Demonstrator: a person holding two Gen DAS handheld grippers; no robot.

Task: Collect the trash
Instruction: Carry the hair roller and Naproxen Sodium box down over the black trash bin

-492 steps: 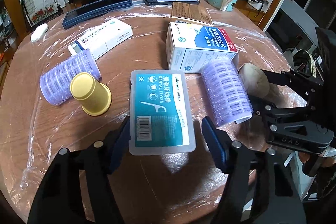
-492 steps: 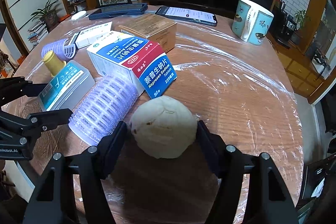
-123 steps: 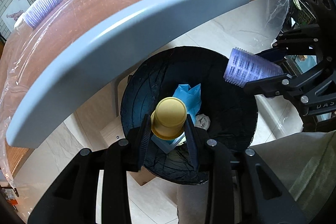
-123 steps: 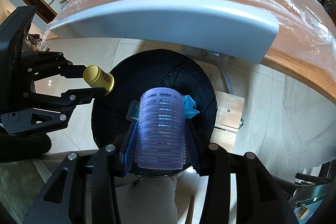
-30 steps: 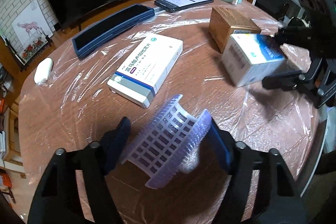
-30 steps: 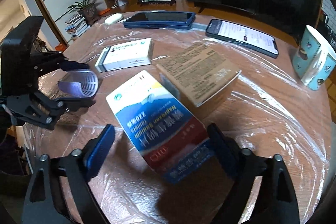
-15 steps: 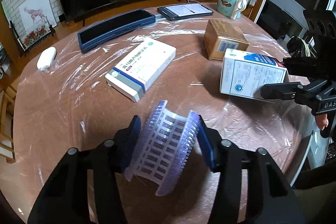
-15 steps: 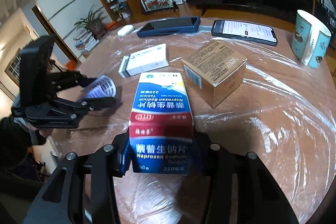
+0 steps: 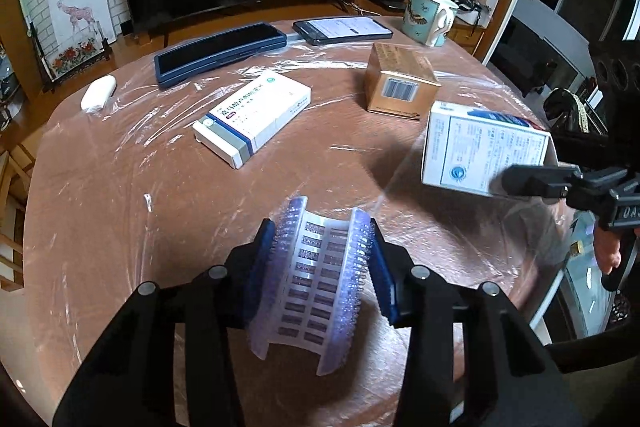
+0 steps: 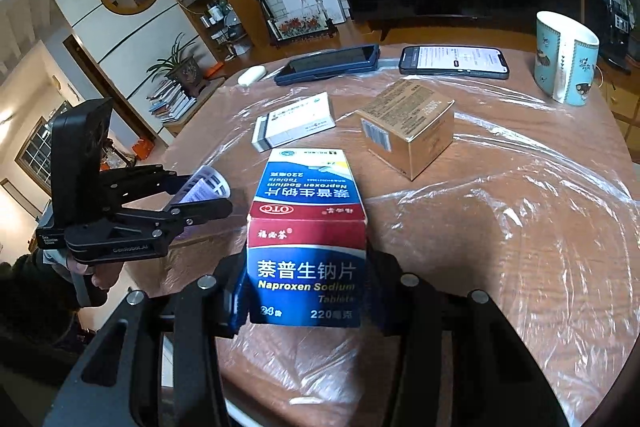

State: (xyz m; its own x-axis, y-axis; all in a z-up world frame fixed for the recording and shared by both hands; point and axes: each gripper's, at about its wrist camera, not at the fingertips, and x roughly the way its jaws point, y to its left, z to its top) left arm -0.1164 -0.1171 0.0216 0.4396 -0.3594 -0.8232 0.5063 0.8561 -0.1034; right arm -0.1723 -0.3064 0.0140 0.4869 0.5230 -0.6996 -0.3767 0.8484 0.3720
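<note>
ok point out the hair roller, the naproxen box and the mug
hair roller point(image 9: 320, 279), left wrist view, its slotted middle
naproxen box point(image 10: 306, 267), right wrist view, its front face
mug point(image 10: 566, 57), right wrist view, its side wall

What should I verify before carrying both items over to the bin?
1. Left gripper shut on the purple hair roller: ok, squeezed between both fingers.
2. Right gripper shut on the Naproxen box: ok.
3. Both items lifted off the table: ok.
4. Roller held securely: cannot tell, it is squashed out of shape.
5. Bin position: cannot tell, not in view.
6. Trash left on the table: not ok, a white medicine box and a gold carton remain.
</note>
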